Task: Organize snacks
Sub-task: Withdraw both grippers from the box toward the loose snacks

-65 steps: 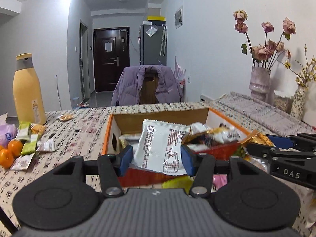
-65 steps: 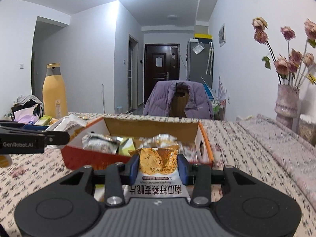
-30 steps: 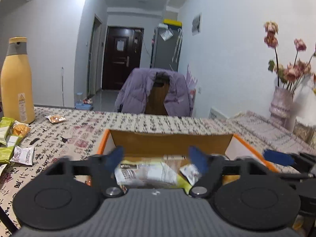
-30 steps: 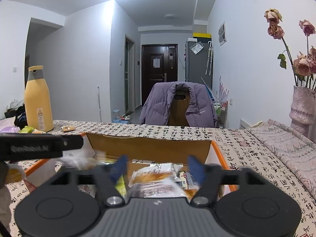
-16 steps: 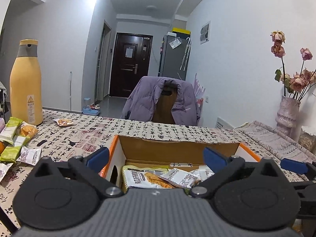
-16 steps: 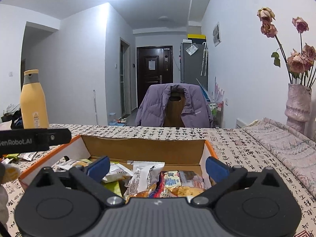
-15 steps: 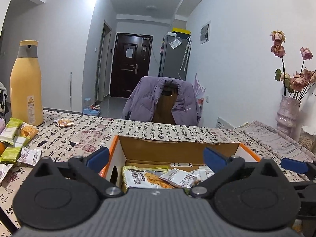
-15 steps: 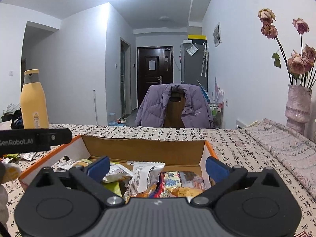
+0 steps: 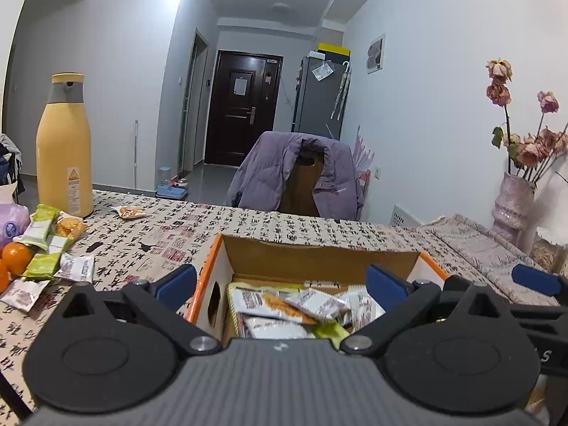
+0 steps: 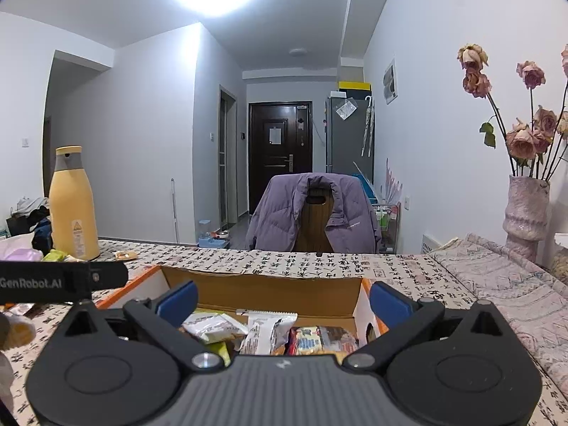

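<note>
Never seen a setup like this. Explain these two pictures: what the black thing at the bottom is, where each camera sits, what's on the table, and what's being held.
No robot here: a person holds a hand-held gripper in each hand, with a camera on each looking along its blue fingers. One view shows the left hand-held gripper, the other the right hand-held gripper. Both are open and hold nothing. Ahead sits a cardboard box filled with snack packets. More loose snacks, oranges and a yellow bottle lie on the patterned table.
</note>
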{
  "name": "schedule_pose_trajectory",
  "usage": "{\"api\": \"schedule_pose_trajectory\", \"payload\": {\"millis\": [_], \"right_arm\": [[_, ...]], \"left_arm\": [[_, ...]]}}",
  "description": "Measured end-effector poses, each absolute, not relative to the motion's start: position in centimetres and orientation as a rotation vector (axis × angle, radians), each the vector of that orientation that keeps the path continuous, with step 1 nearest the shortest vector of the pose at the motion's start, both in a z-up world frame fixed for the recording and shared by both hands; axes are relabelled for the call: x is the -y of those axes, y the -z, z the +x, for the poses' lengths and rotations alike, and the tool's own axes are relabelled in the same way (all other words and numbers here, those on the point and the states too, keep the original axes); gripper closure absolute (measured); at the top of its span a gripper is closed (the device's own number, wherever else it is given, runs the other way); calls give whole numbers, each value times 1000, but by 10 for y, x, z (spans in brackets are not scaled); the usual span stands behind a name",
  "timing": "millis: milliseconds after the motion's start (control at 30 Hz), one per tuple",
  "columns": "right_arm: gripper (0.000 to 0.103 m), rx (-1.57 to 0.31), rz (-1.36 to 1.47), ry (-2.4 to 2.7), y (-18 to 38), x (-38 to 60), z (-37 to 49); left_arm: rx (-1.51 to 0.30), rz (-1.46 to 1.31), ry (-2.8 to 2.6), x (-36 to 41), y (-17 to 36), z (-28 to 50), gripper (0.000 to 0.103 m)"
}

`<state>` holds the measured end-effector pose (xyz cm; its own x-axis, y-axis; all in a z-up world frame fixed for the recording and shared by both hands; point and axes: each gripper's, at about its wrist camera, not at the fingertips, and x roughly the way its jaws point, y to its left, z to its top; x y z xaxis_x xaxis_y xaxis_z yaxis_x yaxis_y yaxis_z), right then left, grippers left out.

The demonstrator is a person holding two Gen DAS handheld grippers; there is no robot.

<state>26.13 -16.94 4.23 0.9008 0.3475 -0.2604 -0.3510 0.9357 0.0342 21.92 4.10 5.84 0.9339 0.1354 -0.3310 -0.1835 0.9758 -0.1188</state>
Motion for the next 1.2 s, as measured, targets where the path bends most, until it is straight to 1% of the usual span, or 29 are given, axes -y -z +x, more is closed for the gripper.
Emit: {"api": "schedule_pose_trajectory", "payload": {"millis": [433,700,933,1200], "right_arm": [[0,-307,-23,-339,-34,209,201],[0,-354,-28,-304,-15,239,167],[0,-411,9,-279,4,262,157],[0,-431,41,-271,14,272,154]], "left_arm": [[-384,-131,-128,-12,-50,166,0],[-460,-122,-80,9,-33,144,0],[-532,-96,-57,29,-20,146,0],[-649,-76,-127,43,-3,172,0]]}}
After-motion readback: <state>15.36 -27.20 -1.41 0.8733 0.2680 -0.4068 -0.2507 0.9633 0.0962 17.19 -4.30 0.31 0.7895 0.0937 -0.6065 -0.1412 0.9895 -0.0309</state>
